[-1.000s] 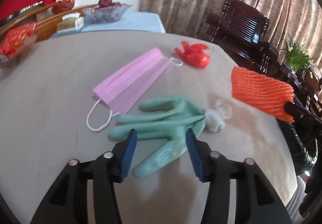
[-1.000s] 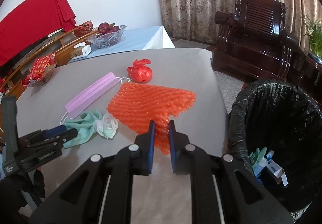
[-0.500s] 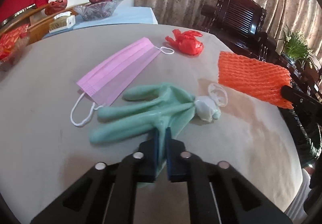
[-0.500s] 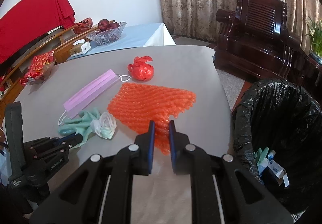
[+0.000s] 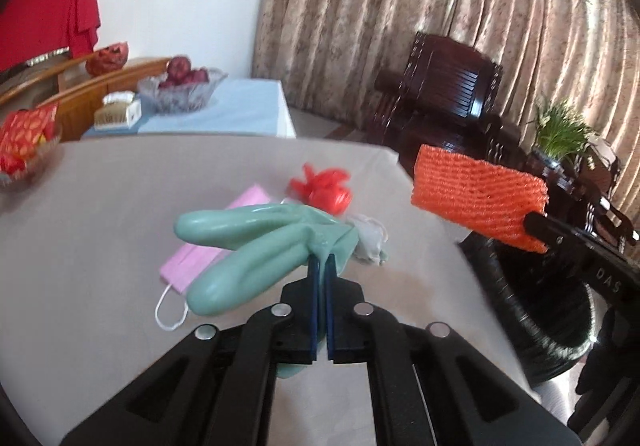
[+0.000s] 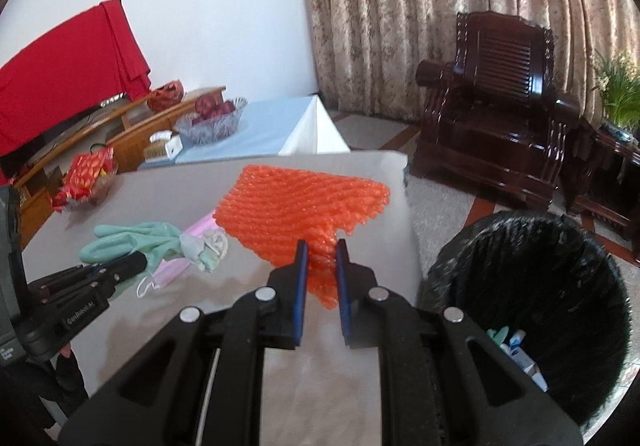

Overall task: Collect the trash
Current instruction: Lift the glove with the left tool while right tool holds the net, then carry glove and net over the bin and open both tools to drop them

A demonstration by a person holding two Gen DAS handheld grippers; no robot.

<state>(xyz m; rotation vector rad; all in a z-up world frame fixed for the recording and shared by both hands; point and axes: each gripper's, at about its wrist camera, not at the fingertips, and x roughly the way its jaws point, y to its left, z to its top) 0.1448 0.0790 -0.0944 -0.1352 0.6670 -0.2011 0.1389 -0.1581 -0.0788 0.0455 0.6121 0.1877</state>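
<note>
Dark armchair [image 6: 496,117]; fruit bowl [image 6: 210,123]

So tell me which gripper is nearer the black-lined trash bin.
Right. The right gripper, shut on the orange foam net, is beside the trash bin. The left gripper, holding the green glove, is over the table's middle, farther off.

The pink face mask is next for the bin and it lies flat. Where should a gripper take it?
Probably the white ear loop at the pink face mask's near end. It curls clear of the flat pleats, so fingers coming from the near table edge could close across it. The far end is hidden behind the green glove.
</note>
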